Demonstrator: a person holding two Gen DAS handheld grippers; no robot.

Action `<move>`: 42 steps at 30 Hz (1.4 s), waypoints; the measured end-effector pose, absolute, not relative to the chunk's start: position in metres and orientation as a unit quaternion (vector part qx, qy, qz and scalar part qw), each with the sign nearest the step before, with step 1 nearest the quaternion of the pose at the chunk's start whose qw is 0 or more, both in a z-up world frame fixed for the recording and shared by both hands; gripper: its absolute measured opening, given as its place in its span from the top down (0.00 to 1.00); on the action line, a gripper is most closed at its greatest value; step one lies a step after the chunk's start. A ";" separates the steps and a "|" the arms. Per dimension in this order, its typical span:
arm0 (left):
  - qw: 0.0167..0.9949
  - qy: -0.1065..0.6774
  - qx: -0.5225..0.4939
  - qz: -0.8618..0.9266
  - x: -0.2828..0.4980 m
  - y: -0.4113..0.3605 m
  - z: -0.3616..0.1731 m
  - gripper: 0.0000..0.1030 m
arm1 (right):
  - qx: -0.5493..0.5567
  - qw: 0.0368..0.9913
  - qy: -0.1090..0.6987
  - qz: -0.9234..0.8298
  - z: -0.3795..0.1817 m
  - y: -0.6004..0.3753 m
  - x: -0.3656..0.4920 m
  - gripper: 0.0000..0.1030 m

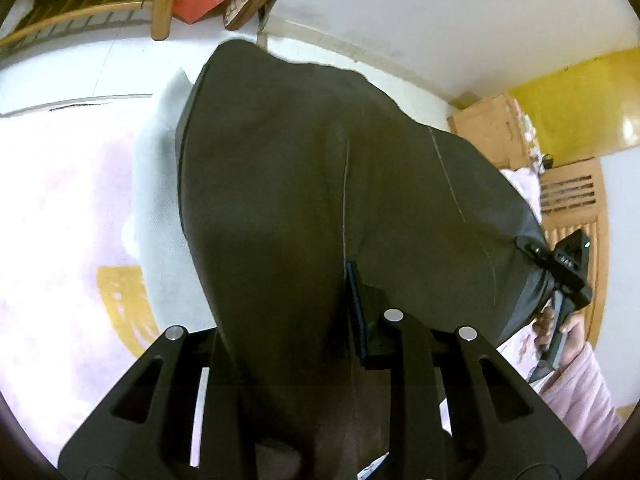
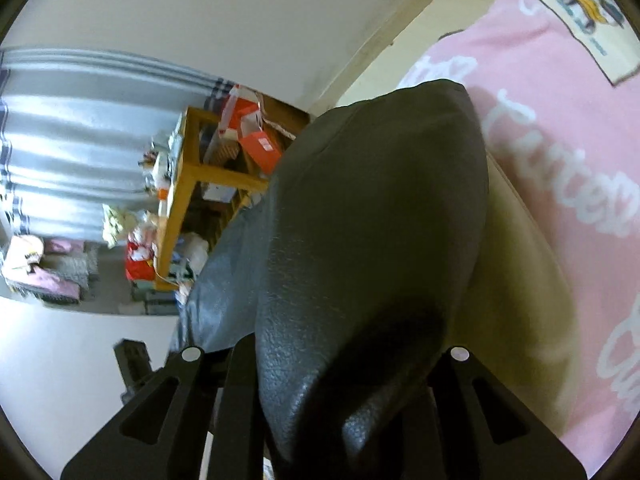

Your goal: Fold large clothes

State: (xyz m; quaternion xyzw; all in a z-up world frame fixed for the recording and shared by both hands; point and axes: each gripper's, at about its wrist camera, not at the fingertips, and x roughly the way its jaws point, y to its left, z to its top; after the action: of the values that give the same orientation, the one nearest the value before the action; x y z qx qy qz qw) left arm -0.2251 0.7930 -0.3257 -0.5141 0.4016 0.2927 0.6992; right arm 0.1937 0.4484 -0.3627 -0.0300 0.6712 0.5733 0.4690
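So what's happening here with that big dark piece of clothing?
A person is folding a large dark garment using two handheld grippers. The left gripper and the right gripper each have their jaws shut on the cloth, holding it up, stretched between them, over a pink bedspread. No fold looks finished.

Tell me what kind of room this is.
Probably a bedroom at home: a pink printed bedsheet lies under the dark garment, striped curtains hang at one side, and a wooden shelf is crammed with boxes.
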 end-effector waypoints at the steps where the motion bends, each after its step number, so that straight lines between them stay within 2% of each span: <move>1: 0.701 0.407 -0.507 0.294 -0.224 0.788 -0.322 0.77 | -0.038 0.469 0.671 0.574 -0.362 0.449 0.186 0.85; 8: 0.678 0.392 -0.547 0.295 -0.239 0.759 -0.320 0.77 | -0.096 0.463 0.664 0.580 -0.350 0.450 0.185 0.82; 14: 0.665 0.375 -0.590 0.262 -0.241 0.723 -0.332 0.77 | -0.072 0.482 0.666 0.565 -0.335 0.443 0.203 0.84; 17: 0.669 0.378 -0.576 0.278 -0.243 0.724 -0.335 0.77 | -0.135 0.473 0.666 0.560 -0.343 0.449 0.196 0.78; 20: 0.649 0.359 -0.610 0.279 -0.255 0.737 -0.344 0.76 | -0.172 0.486 0.653 0.555 -0.341 0.450 0.189 0.58; 22: 0.647 0.366 -0.612 0.270 -0.259 0.739 -0.344 0.76 | -0.158 0.487 0.663 0.546 -0.338 0.445 0.196 0.28; 23: 0.645 0.370 -0.616 0.260 -0.260 0.740 -0.343 0.76 | -0.148 0.488 0.669 0.541 -0.334 0.441 0.202 0.25; 28: 0.642 0.373 -0.628 0.233 -0.273 0.745 -0.333 0.76 | -0.147 0.525 0.649 0.530 -0.306 0.419 0.234 0.25; 34: 0.664 0.402 -0.597 0.203 -0.275 0.768 -0.302 0.76 | -0.166 0.582 0.560 0.566 -0.250 0.384 0.219 0.25; 39: 0.647 0.486 -0.539 0.232 -0.265 0.793 -0.276 0.76 | -0.207 0.575 0.526 0.592 -0.239 0.362 0.177 0.25; 40: 0.645 0.495 -0.531 0.239 -0.264 0.795 -0.271 0.70 | -0.217 0.573 0.520 0.595 -0.241 0.360 0.169 0.25; 41: 0.641 0.505 -0.520 0.253 -0.264 0.797 -0.265 0.54 | -0.232 0.569 0.513 0.600 -0.245 0.358 0.157 0.25; 42: 0.638 0.513 -0.504 0.276 -0.264 0.799 -0.257 0.44 | -0.240 0.569 0.508 0.601 -0.248 0.359 0.149 0.25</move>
State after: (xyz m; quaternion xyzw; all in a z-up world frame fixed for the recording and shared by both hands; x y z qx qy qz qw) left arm -0.2643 0.7989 -0.2575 -0.5035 0.5126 0.2758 0.6385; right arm 0.1486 0.3587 -0.2479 -0.2398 0.5085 0.6005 0.5686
